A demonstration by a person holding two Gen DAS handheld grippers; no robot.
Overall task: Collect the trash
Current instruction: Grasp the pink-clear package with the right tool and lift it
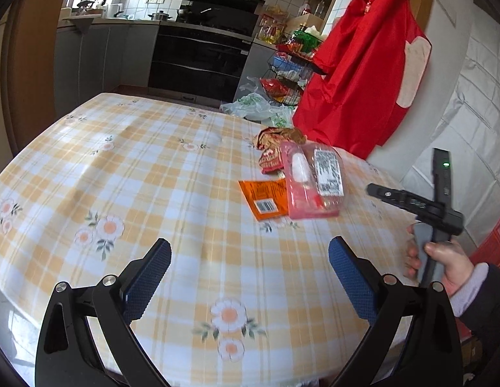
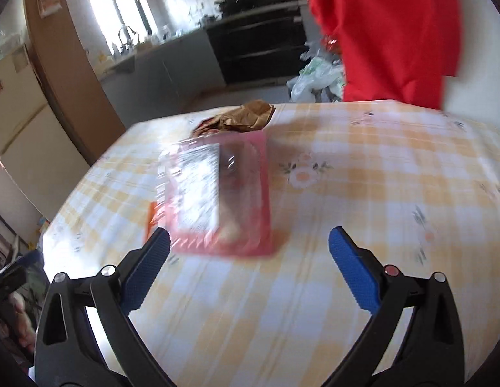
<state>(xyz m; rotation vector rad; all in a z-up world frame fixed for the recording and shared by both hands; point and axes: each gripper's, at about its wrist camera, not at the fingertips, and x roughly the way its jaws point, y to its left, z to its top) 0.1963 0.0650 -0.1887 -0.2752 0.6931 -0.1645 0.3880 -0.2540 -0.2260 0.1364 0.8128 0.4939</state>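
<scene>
1. Lying on the checked tablecloth, a pink plastic package with a white label is the landmark here.
2. Partly under the package's near left corner sits an orange wrapper; behind the package lies a crumpled brown wrapper.
3. The right gripper hangs just before the package, jaws wide apart, holding nothing; its view is blurred.
4. The left gripper is well short of the package, equally spread and empty.
5. Only the left view shows the hand right of the package.

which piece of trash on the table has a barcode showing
The flat orange packet, lying nearest the left gripper. The pink tray partly over it carries a white label, and the crumpled wrapper lies farther back.
</scene>
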